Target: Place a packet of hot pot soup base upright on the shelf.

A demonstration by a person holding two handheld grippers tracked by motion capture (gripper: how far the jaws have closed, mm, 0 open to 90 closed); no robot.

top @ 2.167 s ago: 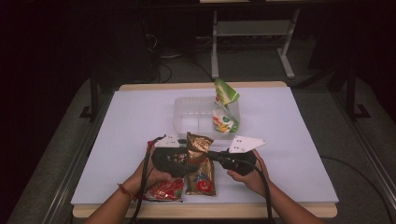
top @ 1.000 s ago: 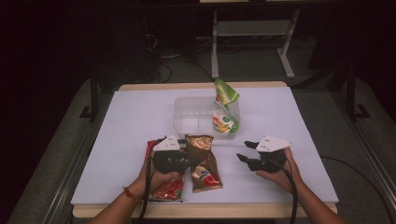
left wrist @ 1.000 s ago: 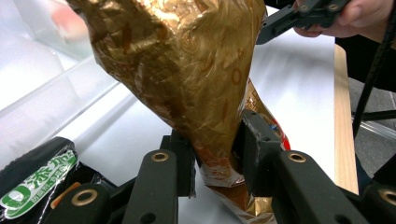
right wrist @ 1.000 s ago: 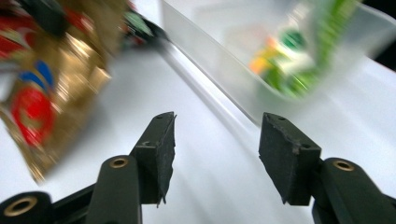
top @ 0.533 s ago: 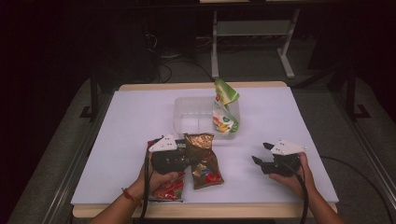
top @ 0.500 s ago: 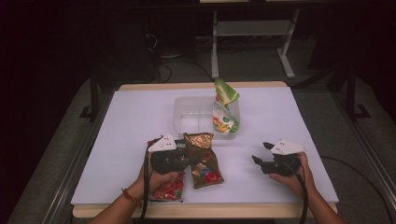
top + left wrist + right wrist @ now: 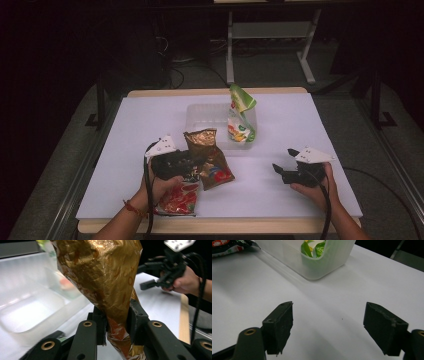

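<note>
The white desk [image 7: 280, 150] is brightly lit from above while the room around it sinks into darkness. Glare glints on the gold foil snack bag [image 7: 100, 277]. The clear plastic bin [image 7: 27, 312] behind it is blurred.

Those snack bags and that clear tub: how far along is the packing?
Roughly a third, by the look of it. Done: the green bag already stands in the clear tub. In hand: the left gripper is shut on the gold bag, near the tub. Left: the red bag lies on the table by the left hand, and the right gripper is open, holding nothing.
</note>
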